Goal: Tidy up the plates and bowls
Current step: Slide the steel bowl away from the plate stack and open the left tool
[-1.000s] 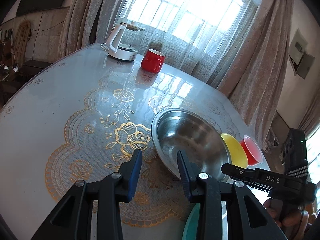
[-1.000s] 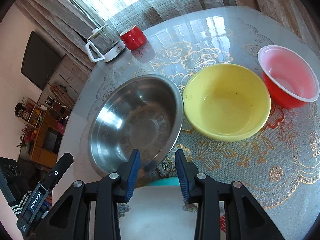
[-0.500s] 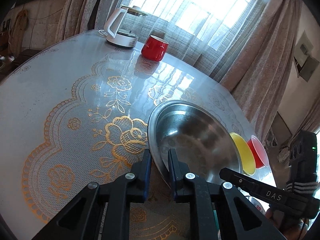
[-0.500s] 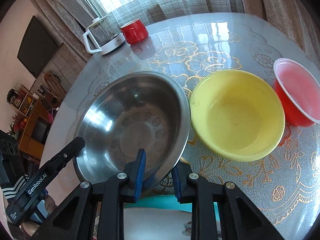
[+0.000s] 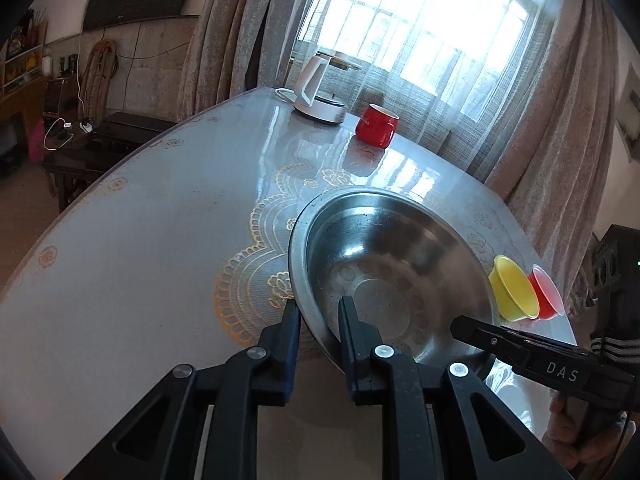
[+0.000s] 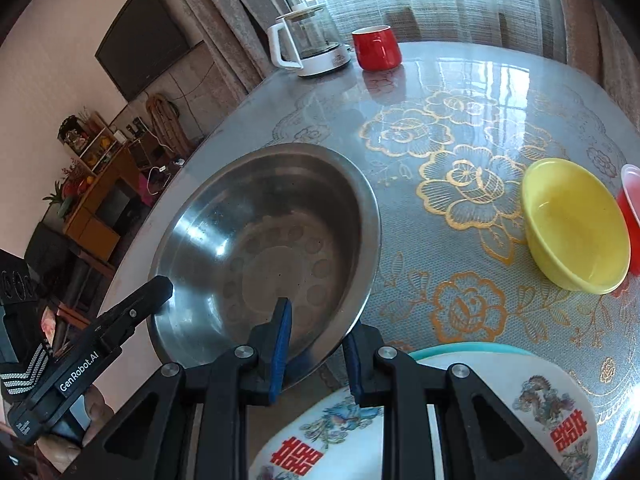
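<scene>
Since a second ago, raised off the glossy lace-patterned table: round dented steel bowl, tilted, rim clamped by left gripper and right gripper. Left behind, smooth yellow bowl beside red plastic cup.

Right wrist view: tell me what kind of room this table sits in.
Most likely a home living or dining room. A wall-mounted television hangs above a cluttered shelf unit, curtains frame a bright window, and a kettle stands on the lace-patterned table.
</scene>
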`<state>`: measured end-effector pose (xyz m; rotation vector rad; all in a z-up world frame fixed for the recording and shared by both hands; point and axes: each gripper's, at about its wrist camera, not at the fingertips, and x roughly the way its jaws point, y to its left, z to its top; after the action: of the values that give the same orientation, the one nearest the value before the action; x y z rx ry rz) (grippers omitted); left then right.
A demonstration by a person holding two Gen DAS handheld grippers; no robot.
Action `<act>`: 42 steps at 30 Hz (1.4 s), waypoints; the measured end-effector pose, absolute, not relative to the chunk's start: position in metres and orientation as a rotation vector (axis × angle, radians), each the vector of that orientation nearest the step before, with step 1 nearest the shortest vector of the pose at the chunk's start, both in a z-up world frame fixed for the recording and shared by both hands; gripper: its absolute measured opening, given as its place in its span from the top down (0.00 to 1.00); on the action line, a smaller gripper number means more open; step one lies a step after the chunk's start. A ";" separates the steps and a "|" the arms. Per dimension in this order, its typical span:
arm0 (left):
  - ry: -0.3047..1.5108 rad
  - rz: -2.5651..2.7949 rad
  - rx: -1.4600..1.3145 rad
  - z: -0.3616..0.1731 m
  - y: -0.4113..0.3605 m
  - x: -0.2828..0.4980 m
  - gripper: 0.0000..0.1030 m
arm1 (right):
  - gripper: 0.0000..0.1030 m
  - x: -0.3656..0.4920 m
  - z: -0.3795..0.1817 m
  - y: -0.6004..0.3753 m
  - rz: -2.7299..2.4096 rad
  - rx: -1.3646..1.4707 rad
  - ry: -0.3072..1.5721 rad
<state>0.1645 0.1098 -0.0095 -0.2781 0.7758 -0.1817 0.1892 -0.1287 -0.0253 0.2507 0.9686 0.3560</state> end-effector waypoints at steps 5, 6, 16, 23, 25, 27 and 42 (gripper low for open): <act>0.771 -0.149 -0.303 -0.010 0.137 0.128 0.81 | 0.76 0.170 -0.026 -0.101 0.439 0.205 0.980; 0.774 -0.145 -0.312 -0.011 0.140 0.123 0.80 | 0.76 0.167 -0.026 -0.096 0.453 0.197 0.983; 0.812 -0.097 -0.380 -0.023 0.159 0.087 0.80 | 0.76 0.146 -0.030 -0.070 0.512 0.125 1.014; 0.800 -0.082 -0.370 -0.022 0.156 0.085 0.79 | 0.73 0.148 -0.031 -0.062 0.497 0.097 1.016; 0.795 -0.071 -0.356 -0.020 0.155 0.084 0.79 | 0.67 0.148 -0.030 -0.065 0.500 0.115 1.019; 0.781 -0.062 -0.344 -0.020 0.155 0.084 0.79 | 0.66 0.150 -0.029 -0.067 0.505 0.125 1.018; 0.677 -0.032 -0.272 0.007 0.150 0.075 0.74 | 0.65 0.125 -0.004 -0.112 0.444 0.248 0.846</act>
<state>0.0752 0.1497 0.0074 -0.2717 0.6769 -0.0322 0.1249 -0.1123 -0.0043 0.2481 0.8463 0.4437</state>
